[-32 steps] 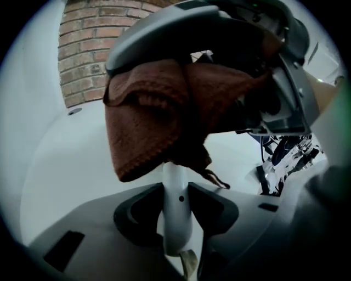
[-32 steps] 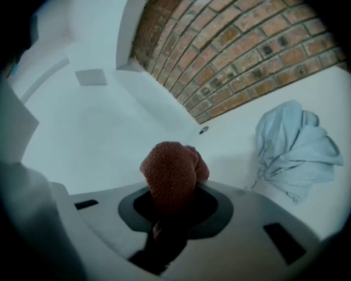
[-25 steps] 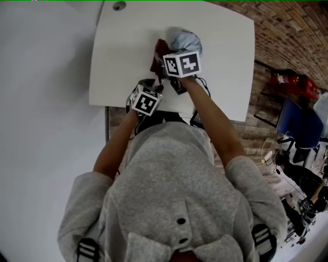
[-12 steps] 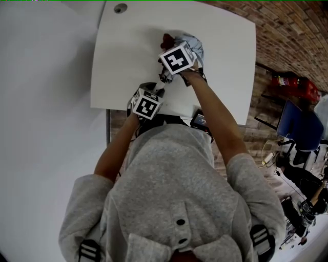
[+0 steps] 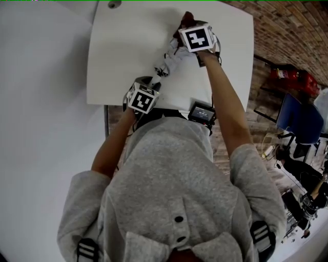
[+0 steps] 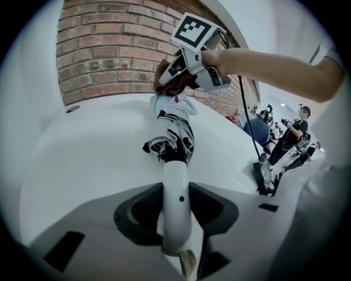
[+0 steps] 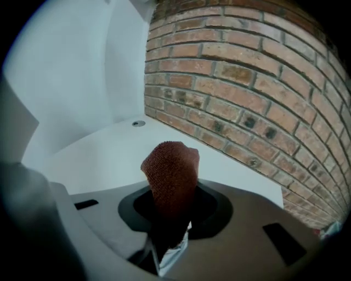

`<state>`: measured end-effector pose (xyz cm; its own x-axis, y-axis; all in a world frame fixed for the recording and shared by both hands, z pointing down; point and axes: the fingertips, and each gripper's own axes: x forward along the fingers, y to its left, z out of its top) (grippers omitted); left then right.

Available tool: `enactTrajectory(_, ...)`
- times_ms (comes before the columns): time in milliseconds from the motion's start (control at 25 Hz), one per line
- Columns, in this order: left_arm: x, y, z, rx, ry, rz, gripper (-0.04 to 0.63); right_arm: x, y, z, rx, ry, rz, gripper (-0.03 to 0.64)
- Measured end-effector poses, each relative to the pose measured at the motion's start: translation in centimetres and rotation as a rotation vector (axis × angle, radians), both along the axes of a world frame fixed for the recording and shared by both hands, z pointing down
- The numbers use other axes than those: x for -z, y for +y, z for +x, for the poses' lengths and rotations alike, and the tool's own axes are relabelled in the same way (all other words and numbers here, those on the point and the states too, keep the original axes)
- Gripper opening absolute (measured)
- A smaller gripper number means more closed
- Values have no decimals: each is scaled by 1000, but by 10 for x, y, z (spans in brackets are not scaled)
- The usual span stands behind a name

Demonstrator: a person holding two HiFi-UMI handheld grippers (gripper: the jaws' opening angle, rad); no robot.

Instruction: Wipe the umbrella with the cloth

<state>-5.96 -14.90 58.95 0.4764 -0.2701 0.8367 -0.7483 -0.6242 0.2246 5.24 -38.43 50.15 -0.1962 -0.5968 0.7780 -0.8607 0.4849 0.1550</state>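
Note:
A folded umbrella [image 5: 166, 61] with a black-and-white canopy [image 6: 173, 137] lies slanted on the white table [image 5: 123, 56]. Its white handle [image 6: 176, 197] points at me, and my left gripper [image 6: 176, 206] is shut on it near the table's front edge [image 5: 151, 83]. At the umbrella's far end, my right gripper [image 5: 185, 24] is shut on a dark red cloth [image 7: 171, 178]. It holds the cloth [image 6: 166, 83] down on the pale blue fabric [image 6: 163, 104]. A strip of that fabric [image 7: 174, 249] shows under the jaws.
A brick wall [image 7: 247, 93] runs behind the table. A round grommet [image 5: 113, 4] sits at the far left corner. A black device [image 5: 201, 112] with a cable hangs at the near edge. To the right stand a blue chair [image 5: 297, 120] and clutter.
My right gripper has slid with the cloth along the umbrella, away from me toward its far end, and rolled. The left gripper and the handle have stayed put.

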Motion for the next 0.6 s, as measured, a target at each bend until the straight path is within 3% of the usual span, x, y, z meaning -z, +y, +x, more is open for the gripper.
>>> enactTrajectory(240, 1, 3, 0, 8, 11, -1, 156, -6, -3, 47, -58, 54, -13, 100)
enactTrajectory(440, 2, 2, 0, 5, 10, -3, 156, -18, 5, 72, -81, 22, -37, 100)
enactTrajectory(600, 2, 3, -1, 6, 9, -5, 156, -33, 14, 91, -79, 77, -59, 101)
